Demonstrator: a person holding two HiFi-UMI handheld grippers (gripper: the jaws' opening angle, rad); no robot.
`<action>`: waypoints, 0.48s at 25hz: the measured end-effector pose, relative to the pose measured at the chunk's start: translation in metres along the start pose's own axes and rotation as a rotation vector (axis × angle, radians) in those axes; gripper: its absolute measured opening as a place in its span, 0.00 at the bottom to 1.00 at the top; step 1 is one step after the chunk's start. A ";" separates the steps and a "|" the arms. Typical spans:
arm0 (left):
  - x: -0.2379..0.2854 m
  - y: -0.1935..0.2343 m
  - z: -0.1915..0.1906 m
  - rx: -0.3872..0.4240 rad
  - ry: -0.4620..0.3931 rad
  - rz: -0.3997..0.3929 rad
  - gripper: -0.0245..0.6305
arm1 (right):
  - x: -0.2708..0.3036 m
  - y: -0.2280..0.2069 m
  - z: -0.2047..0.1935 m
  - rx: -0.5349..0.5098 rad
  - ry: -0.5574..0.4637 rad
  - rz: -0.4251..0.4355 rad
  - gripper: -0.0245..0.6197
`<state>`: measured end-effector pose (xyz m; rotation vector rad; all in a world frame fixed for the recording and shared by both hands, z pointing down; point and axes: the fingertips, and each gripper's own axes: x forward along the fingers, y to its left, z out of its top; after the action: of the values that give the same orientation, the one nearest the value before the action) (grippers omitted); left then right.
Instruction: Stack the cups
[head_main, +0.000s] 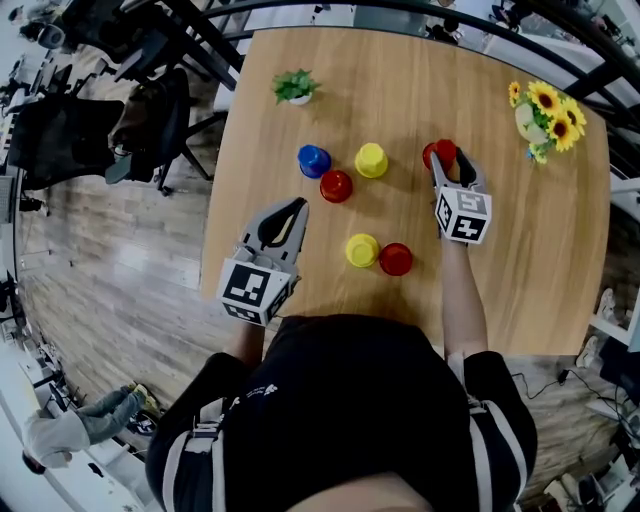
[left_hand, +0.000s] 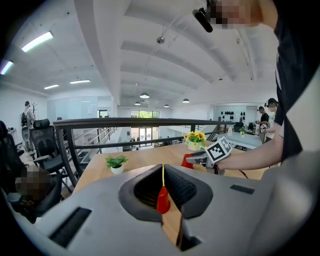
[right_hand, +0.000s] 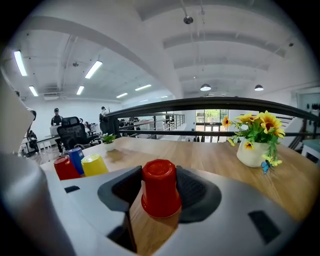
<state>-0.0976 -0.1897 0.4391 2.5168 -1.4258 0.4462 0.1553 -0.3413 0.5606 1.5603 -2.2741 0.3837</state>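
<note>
- Your right gripper (right_hand: 159, 176) has its jaws pressed on both sides of an upturned red cup (right_hand: 160, 196). The cup sits in the centre of the right gripper view, rim down towards the tabletop (right_hand: 215, 159). I cannot tell whether the rim has left the wood.
- The grip looks to be about mid-wall. Go gentle on the squeeze, because a thin cup could buckle or pop out.
- Raise it straight up before you travel, so the rim doesn't drag.
- At the left of that view three more upturned cups stand close together: a second red cup (right_hand: 65, 168), a blue cup (right_hand: 76, 157) and a yellow cup (right_hand: 94, 165). The yellow one looks like the handiest base.
- Hold the cup level, centre it over the base cup and come straight down. Let go only once it is seated.
- Your left gripper (left_hand: 163, 172) is closed on nothing, at the lower left of the head view. It could steady the base cup.
- A lower yellow cup (head_main: 362, 250) and a lower red cup (head_main: 396, 259) sit side by side at the lower middle of the head view.
- The sunflower pot (head_main: 545, 110) at the upper right is well out of your path.
</note>
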 end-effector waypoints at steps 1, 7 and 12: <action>0.000 -0.001 0.001 0.002 -0.004 -0.002 0.06 | -0.003 0.001 0.001 0.002 -0.007 0.004 0.38; -0.007 -0.014 0.008 0.020 -0.040 -0.025 0.06 | -0.042 0.012 0.003 0.005 -0.027 0.023 0.37; -0.018 -0.025 0.015 0.035 -0.074 -0.043 0.06 | -0.085 0.019 -0.006 0.009 -0.030 0.027 0.37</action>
<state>-0.0830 -0.1675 0.4179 2.6124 -1.3981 0.3773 0.1664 -0.2605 0.5283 1.5517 -2.3212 0.3802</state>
